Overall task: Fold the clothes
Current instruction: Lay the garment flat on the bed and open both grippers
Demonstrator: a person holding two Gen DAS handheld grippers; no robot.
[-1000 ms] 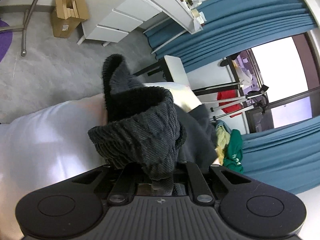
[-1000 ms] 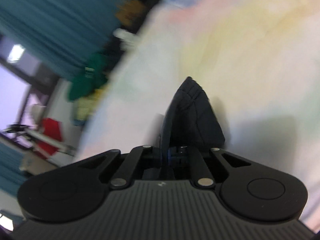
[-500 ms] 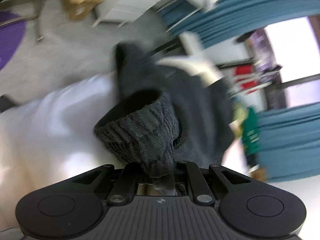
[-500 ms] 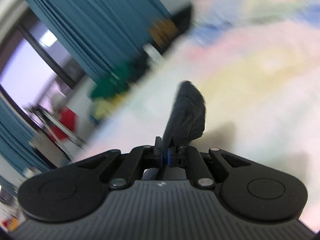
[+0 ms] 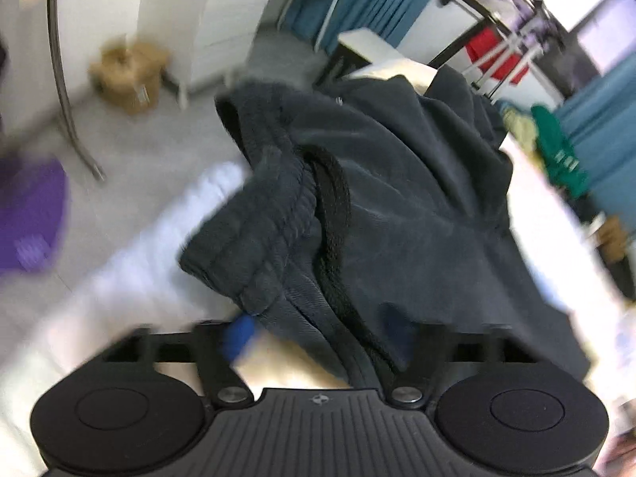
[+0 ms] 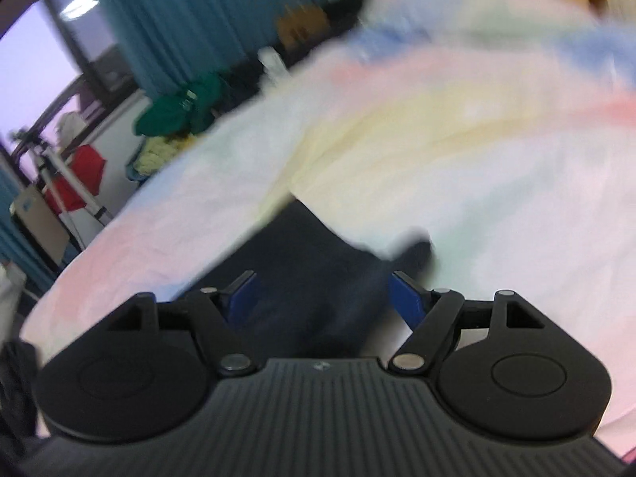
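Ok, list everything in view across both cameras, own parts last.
dark garment: one, navy, spread on the bed, ribbed waistband nearest the left camera
bed sheet: one, pastel rainbow, under the garment
green clothing: one heap, beyond the bed's far edge
curtains: teal, by the window
red item: one, on a rack
cardboard box: one, brown, on the floor
white drawers: one unit, beside the box
left gripper: fingers apart
right gripper: fingers apart
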